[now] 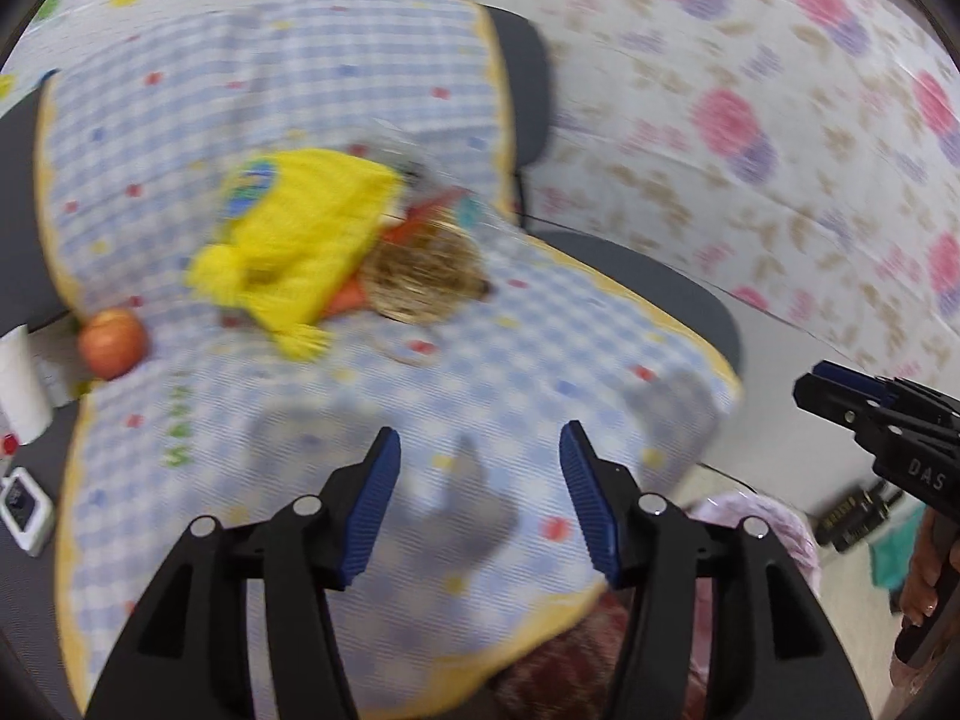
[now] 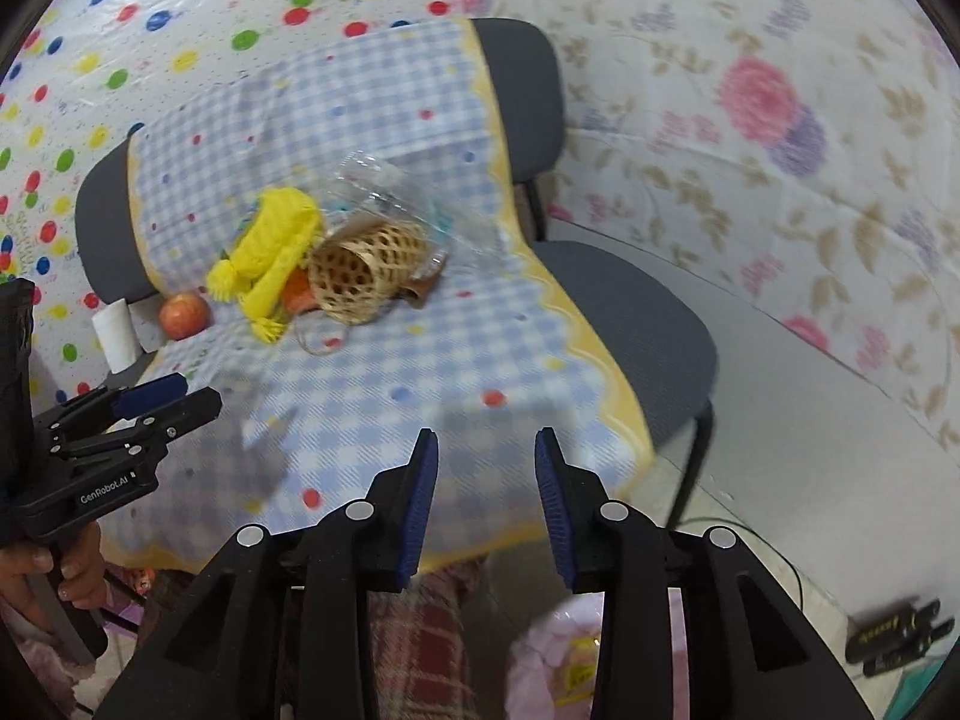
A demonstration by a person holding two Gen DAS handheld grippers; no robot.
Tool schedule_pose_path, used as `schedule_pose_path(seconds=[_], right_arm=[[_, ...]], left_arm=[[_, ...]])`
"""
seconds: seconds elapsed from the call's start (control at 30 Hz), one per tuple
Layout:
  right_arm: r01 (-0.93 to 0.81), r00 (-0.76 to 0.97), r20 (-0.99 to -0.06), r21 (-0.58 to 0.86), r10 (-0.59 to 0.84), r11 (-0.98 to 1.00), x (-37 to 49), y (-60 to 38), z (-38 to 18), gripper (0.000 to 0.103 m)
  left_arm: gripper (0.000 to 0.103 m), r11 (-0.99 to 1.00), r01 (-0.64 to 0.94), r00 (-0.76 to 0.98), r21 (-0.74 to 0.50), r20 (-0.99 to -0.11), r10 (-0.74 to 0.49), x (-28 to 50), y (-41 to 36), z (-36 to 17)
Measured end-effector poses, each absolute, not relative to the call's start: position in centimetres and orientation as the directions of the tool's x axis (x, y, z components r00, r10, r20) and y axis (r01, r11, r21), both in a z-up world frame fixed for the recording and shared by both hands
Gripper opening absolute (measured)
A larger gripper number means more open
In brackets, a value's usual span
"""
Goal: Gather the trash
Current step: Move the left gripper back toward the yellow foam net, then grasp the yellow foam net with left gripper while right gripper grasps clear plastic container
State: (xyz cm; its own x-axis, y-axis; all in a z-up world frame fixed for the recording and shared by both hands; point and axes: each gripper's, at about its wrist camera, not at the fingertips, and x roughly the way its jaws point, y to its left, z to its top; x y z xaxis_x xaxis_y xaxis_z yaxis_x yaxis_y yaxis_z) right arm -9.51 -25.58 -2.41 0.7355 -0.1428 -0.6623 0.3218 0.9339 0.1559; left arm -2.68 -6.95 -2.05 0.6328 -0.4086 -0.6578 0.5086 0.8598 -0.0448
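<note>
Home room: cloth-draped chair (image 2: pixel 630 300), floral wall-covering (image 2: pixel 780 120)

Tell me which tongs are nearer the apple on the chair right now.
Left, as far as the views show. The left tongs hover open over the checkered cloth, the apple ahead to their left. The right tongs sit farther right, also open and empty.

The left wrist view is motion-blurred throughout; the wicker basket (image 1: pixel 426 279) ahead of the fingers shows no weave detail. An orange item (image 2: pixel 298 294) lies mostly hidden beneath the yellow knit hat (image 2: pixel 273 243) and basket. The pink bag (image 2: pixel 570 654) below the right gripper (image 2: pixel 487 498) is cut off by the frame edge.
</note>
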Motion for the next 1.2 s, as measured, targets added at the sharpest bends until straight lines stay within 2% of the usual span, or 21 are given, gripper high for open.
schedule_pose_path(seconds=[0.1,0.2,0.47,0.53,0.6,0.67,0.93,1.13,1.17,1.2], right_arm=[[0.294,0.745,-0.655,0.154,-0.125,0.943,-7.0,-25.3,-1.8,0.043],[0.279,0.750,-0.651,0.153,-0.115,0.948,-4.4,-25.5,-1.3,0.045],[0.272,0.762,-0.637,0.148,-0.119,0.951,0.5,-26.0,-0.3,0.065],[0.275,0.761,-0.638,0.152,-0.118,0.949,1.3,-26.3,-0.4,0.071],[0.283,0.759,-0.640,0.153,-0.123,0.947,1.9,-26.7,-0.6,0.083],[0.293,0.755,-0.642,0.148,-0.133,0.945,2.4,-27.0,-0.8,0.086],[0.317,0.725,-0.674,0.144,-0.141,0.937,3.9,-28.3,-2.2,0.086],[0.323,0.723,-0.677,0.150,-0.141,0.935,4.6,-28.5,-2.2,0.086],[0.322,0.723,-0.677,0.150,-0.140,0.935,4.7,-28.5,-2.2,0.086],[0.319,0.724,-0.676,0.150,-0.139,0.936,4.7,-28.3,-2.2,0.086]], left_arm=[[0.064,0.895,0.445,0.688,-0.011,-0.635,-0.350,-0.5,-5.3,-1.3],[0.080,0.921,0.390,0.731,0.005,-0.610,-0.306,1.6,-4.4,-0.7],[0.084,0.946,0.317,0.774,0.062,-0.593,-0.220,7.1,-4.8,-1.7],[0.089,0.945,0.315,0.783,0.092,-0.587,-0.204,8.3,-5.6,-2.3],[0.095,0.944,0.311,0.798,0.111,-0.570,-0.196,9.1,-6.2,-2.7],[0.095,0.941,0.313,0.802,0.126,-0.566,-0.190,9.7,-6.9,-3.1],[0.095,0.932,0.318,0.774,0.173,-0.615,-0.150,13.7,-8.4,-5.2],[0.095,0.919,0.291,0.816,0.265,-0.571,-0.094,15.4,-8.8,-5.2],[0.094,0.920,0.288,0.819,0.265,-0.565,-0.094,15.7,-8.6,-5.1],[0.087,0.922,0.292,0.820,0.254,-0.563,-0.104,15.9,-8.3,-5.0]])
